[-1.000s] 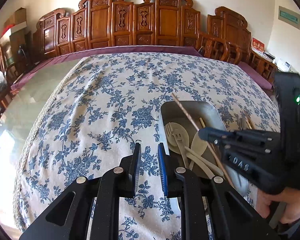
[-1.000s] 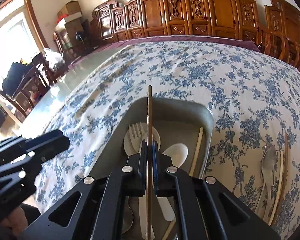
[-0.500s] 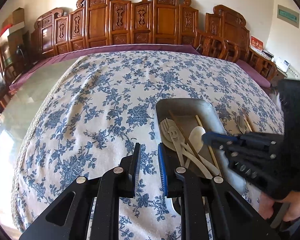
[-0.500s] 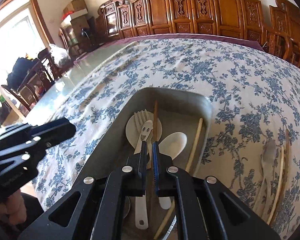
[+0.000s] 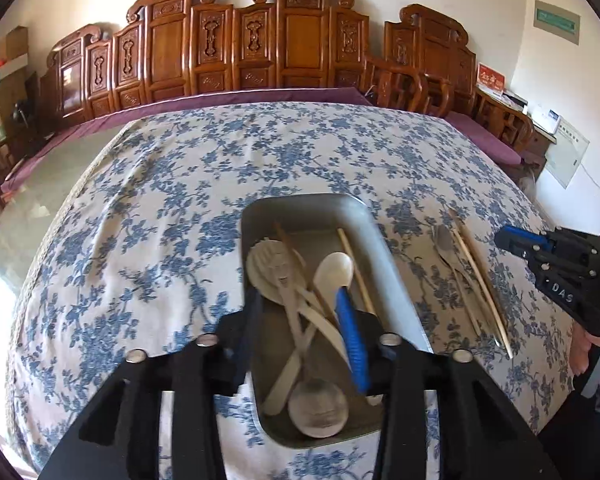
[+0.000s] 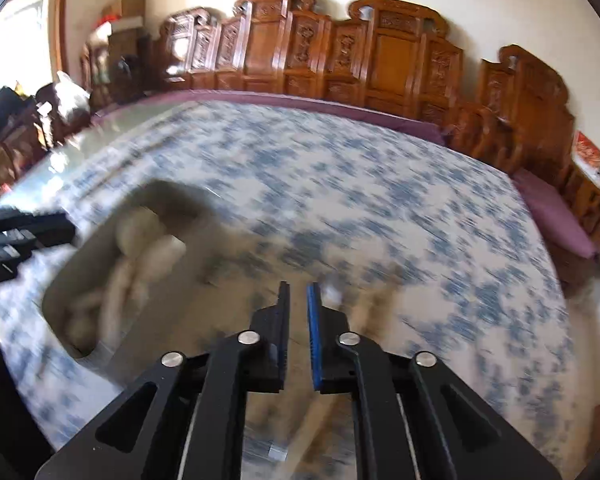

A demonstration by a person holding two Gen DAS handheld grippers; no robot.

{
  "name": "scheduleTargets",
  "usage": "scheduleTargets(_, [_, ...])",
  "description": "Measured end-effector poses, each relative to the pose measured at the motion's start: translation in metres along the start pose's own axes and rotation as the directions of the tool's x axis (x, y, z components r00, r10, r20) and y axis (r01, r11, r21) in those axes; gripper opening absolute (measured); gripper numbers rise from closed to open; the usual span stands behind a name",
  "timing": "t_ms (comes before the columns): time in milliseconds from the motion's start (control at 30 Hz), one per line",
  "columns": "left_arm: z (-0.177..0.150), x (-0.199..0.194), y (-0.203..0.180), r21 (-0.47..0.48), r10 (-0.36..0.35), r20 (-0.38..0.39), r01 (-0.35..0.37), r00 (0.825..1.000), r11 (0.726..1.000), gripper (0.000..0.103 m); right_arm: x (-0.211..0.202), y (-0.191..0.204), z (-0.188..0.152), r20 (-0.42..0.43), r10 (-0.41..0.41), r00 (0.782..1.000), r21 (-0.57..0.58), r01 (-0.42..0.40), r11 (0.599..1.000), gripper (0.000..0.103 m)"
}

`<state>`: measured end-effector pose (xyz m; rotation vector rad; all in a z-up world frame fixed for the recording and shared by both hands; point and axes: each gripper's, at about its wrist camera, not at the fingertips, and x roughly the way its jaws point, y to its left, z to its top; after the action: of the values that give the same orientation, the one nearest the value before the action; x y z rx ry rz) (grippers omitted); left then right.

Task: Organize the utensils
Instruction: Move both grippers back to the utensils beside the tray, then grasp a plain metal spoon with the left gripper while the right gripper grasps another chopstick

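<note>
A grey metal tray (image 5: 388, 256) sits on the floral tablecloth and holds cream spoons (image 5: 332, 272), a cream fork (image 5: 272, 268) and wooden chopsticks (image 5: 354, 268). My left gripper (image 5: 300, 300) is open wide and empty, its jaws spread over the tray's near half. To the tray's right lie a spoon (image 5: 446, 246) and chopsticks (image 5: 480, 280) on the cloth. My right gripper (image 6: 298, 292) is slightly open and empty, over those loose utensils; that view is motion-blurred. It also shows in the left wrist view (image 5: 520, 242). The tray also shows in the right wrist view (image 6: 172, 196).
The tablecloth (image 5: 180, 208) covers a large table with a glass edge at the left (image 5: 36, 184). Carved wooden chairs (image 5: 260, 48) line the far side. A purple cushioned bench (image 6: 556, 212) runs along the right.
The right gripper let go of the chopstick in the tray and swung right, off the tray. The left gripper opened wide and moved right over the tray.
</note>
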<state>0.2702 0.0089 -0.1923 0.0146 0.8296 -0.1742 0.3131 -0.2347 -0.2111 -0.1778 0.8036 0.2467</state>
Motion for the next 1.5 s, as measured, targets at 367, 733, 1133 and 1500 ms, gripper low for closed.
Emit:
scheduleTargets(367, [-0.009,0.004,-0.036,0.023,-0.037,-0.009,0.038,0.999,0.999,0.062,0.027,-0.037,-0.037,-0.105,0.045,0.993,0.117,-0.033,0.993,0.012])
scheduleTargets(733, [-0.013,0.004,-0.064,0.082,-0.058,0.01,0.057,0.998,0.995,0.072,0.044,-0.026,-0.042,-0.161,0.043,0.986,0.123,-0.023,0.992,0.012])
scheduleTargets(1133, [-0.016,0.01,-0.079,0.094,-0.058,-0.002,0.057,0.998,0.994,0.072,0.056,-0.039,-0.037,-0.182,-0.038,0.983,0.135,0.063,0.989,0.011])
scheduleTargets(1500, [-0.001,-0.006,-0.102,0.083,-0.098,0.016,0.096,0.995,0.992,0.072,0.051,-0.072,-0.041,-0.179,-0.03,0.983,0.172,0.061,0.983,0.006])
